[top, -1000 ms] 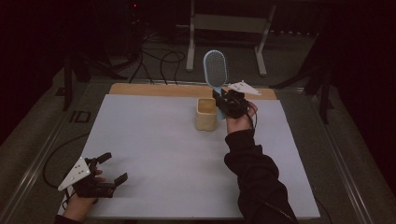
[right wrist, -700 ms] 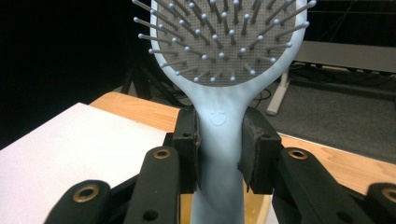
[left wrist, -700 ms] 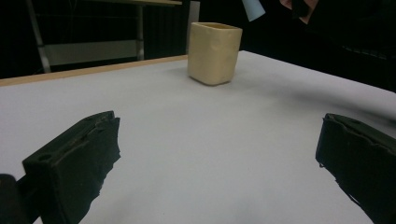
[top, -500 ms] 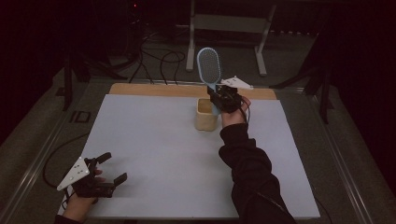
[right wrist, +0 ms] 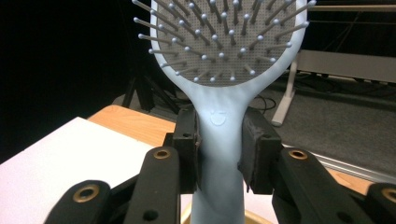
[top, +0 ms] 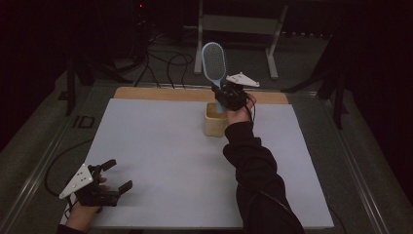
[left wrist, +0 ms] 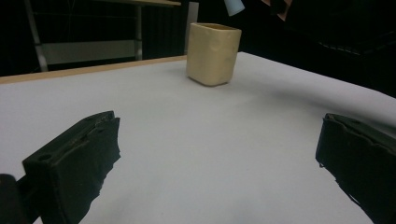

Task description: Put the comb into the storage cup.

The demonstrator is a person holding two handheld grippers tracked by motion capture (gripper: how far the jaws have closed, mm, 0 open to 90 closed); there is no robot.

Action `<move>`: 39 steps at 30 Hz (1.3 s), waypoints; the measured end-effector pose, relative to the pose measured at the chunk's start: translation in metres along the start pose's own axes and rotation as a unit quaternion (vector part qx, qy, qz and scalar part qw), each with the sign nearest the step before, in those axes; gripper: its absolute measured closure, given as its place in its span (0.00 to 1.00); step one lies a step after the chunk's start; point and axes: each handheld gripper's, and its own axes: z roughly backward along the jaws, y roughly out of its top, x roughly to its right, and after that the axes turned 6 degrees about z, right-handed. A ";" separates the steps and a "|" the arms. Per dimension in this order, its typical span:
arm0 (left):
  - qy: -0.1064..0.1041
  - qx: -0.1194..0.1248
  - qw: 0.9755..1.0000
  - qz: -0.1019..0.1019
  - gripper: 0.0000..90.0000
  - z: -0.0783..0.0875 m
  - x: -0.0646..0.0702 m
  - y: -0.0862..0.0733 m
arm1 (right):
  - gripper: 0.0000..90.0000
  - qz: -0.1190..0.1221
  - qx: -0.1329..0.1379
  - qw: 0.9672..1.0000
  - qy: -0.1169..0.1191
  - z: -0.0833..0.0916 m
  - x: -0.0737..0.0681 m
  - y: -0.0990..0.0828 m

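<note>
Since a second ago the hairbrush, pinched at its neck by the right gripper, has slid over the cup; lower it handle-first (left gripper idle, jaws spread).

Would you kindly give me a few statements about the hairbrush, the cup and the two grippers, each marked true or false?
1. The right gripper clamps the hairbrush by its handle. True.
2. The hairbrush lies flat on the table. False: it is held upright over the beige cup.
3. The left gripper is open and holds nothing. True.
4. The beige cup lies on its side. False: it stands upright.
</note>
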 end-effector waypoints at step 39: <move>-0.009 -0.002 1.000 0.005 0.00 -0.002 0.000 -0.002 | 0.78 0.002 0.001 1.000 -0.004 -0.033 0.007 -0.029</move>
